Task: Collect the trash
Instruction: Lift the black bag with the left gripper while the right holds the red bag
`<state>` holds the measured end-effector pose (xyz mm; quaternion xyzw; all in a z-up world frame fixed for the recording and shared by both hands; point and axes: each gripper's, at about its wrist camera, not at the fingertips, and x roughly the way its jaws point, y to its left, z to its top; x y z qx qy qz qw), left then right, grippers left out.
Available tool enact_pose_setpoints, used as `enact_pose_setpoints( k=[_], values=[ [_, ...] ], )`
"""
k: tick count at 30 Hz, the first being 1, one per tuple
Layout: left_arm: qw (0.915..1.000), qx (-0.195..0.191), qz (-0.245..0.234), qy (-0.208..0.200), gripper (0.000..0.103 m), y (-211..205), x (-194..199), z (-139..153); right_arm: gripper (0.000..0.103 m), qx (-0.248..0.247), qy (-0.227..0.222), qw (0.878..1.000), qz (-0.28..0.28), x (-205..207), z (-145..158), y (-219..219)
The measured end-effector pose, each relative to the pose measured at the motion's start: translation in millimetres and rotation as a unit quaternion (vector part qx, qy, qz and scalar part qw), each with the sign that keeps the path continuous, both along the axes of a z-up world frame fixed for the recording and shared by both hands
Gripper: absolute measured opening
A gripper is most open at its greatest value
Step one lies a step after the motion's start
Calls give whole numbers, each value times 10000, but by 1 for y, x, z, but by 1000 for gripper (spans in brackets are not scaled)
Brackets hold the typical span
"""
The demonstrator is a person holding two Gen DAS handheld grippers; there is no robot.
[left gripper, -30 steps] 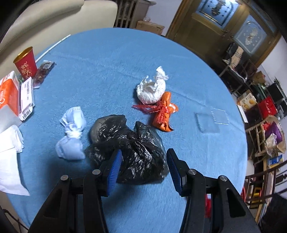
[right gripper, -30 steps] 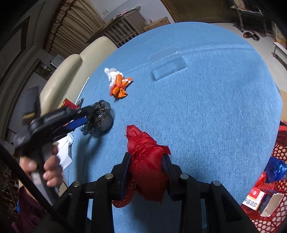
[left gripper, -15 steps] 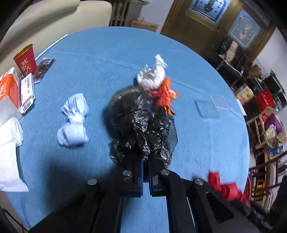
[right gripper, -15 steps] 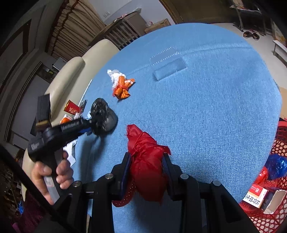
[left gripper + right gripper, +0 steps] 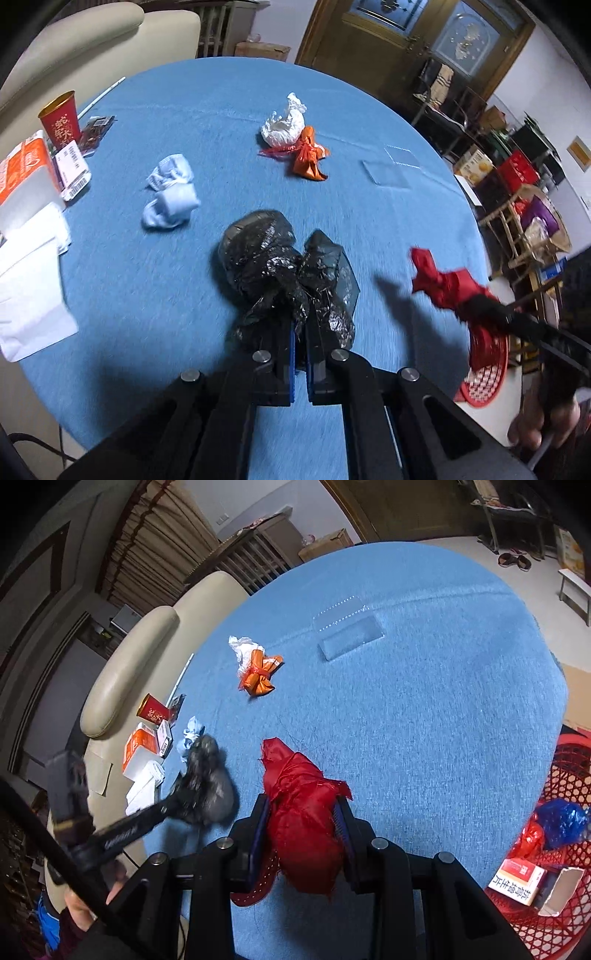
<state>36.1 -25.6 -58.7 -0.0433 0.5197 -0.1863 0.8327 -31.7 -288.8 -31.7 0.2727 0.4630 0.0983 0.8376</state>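
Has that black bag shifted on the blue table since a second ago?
Yes. The black bag, now pinched in the left gripper, has been dragged away from the pale blue bundle it lay beside, toward the red bag.

From my left wrist view, the tied bag [image 5: 280,273] sits on the table [image 5: 192,110] right ahead of my left gripper [image 5: 301,332]. At ten o'clock from it lies a small bundle [image 5: 170,195]. At twelve o'clock, farther back, two knotted bags [image 5: 295,140] touch each other. At nine o'clock, by the table edge, a cup [image 5: 61,120] stands behind some cartons [image 5: 29,173]. At three o'clock is my right gripper's bag [image 5: 439,280]; the basket [image 5: 565,849] sits beyond the table's edge.
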Motion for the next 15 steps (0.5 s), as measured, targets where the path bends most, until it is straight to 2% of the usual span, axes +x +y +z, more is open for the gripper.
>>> enact_pose_setpoints(
  k=[5, 7, 9, 10, 15],
  values=[
    [9999, 98, 34, -136, 7, 18, -12, 13, 36, 10, 48, 10000, 10, -1, -3, 2],
    [9997, 168, 71, -184, 20, 19, -14, 15, 36, 29, 79, 10000, 15, -2, -6, 3],
    [9994, 180, 102, -273, 55, 18, -15, 17, 36, 15, 115, 9999, 32, -2, -7, 5],
    [9991, 211, 118, -356, 60, 17, -16, 18, 36, -4, 120, 9999, 38, -2, -8, 6],
    [9987, 375, -36, -335, 62, 4, -19, 8, 36, -220, 161, 9996, 47, -3, -12, 10]
  ],
)
